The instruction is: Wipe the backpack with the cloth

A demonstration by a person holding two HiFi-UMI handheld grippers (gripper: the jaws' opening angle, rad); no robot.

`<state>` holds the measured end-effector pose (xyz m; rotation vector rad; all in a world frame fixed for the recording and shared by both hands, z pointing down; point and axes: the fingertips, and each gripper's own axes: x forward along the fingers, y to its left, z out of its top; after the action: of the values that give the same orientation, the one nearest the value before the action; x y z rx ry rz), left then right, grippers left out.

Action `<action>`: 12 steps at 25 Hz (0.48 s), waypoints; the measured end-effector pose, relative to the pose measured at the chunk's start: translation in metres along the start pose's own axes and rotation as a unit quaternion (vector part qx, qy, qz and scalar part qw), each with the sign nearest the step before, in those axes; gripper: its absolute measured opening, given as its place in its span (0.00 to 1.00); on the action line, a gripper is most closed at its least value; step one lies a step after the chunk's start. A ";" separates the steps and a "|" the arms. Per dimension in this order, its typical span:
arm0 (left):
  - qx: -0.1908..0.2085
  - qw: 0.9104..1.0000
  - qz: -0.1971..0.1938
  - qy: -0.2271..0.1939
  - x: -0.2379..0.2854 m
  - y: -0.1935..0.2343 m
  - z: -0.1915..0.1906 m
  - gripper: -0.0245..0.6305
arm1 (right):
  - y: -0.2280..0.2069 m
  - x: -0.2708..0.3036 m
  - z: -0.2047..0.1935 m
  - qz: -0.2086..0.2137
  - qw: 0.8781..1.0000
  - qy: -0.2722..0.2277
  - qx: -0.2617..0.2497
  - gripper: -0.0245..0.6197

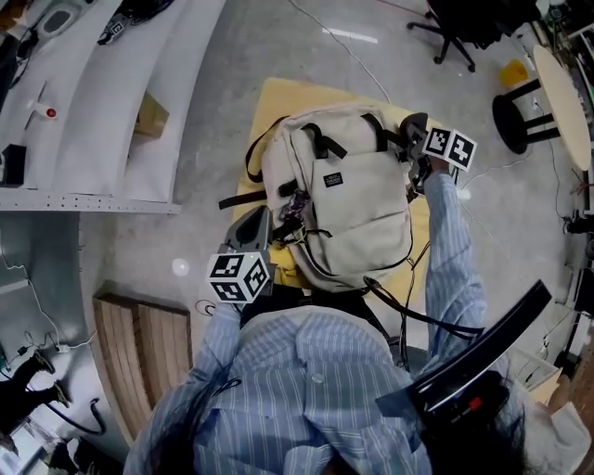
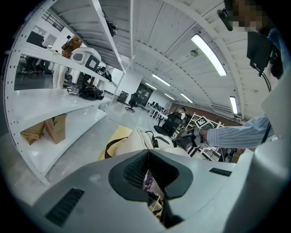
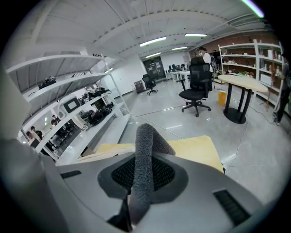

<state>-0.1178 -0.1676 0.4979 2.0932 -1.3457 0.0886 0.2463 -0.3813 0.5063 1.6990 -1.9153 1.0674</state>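
A beige backpack [image 1: 343,204] lies flat on a yellow table [image 1: 278,93] in the head view. My right gripper [image 1: 415,153] is at the bag's top right corner, beside the shoulder straps. It is shut on a grey fuzzy cloth [image 3: 145,150], which stands up between the jaws of the right gripper [image 3: 138,182]. My left gripper [image 1: 278,227] is at the bag's left side. In the left gripper view the left gripper [image 2: 152,184] is shut on a small patterned tag [image 2: 149,181] hanging from the backpack [image 2: 136,139].
White shelving [image 1: 139,93] with a cardboard box [image 1: 151,116] runs along the left. A slatted wooden bench [image 1: 139,343] is at lower left. An office chair [image 1: 459,28], a black stool [image 1: 520,116] and a round table [image 1: 566,83] stand at upper right. Cables trail on the floor.
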 end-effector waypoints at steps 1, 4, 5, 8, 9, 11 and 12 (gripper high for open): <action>0.001 1.000 -0.003 0.001 0.001 -0.001 0.000 0.04 | 0.002 0.004 0.003 0.000 1.000 0.002 -0.006 0.12; 0.002 1.000 -0.012 0.008 0.005 -0.004 -0.002 0.04 | 0.008 0.016 0.010 0.001 1.000 0.006 -0.023 0.12; 0.003 1.000 -0.013 0.010 0.006 -0.004 -0.003 0.04 | 0.010 0.020 0.013 0.001 1.000 0.008 -0.029 0.12; 0.007 1.000 -0.018 0.016 0.009 -0.006 -0.004 0.04 | 0.015 0.031 0.022 0.002 0.999 0.015 -0.046 0.12; 0.009 1.000 -0.020 0.016 0.009 -0.007 -0.003 0.04 | 0.016 0.033 0.024 0.002 0.999 0.018 -0.051 0.12; 0.011 1.000 -0.023 0.015 0.010 -0.007 0.000 0.04 | 0.019 0.037 0.031 0.002 0.998 0.020 -0.063 0.12; 0.012 1.000 -0.023 0.013 0.011 -0.007 0.002 0.04 | 0.021 0.038 0.035 0.004 0.998 0.019 -0.068 0.12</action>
<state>-0.1073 -0.1758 0.4973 2.1349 -1.2851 0.1127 0.2260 -0.4337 0.5044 1.5886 -1.9256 0.9421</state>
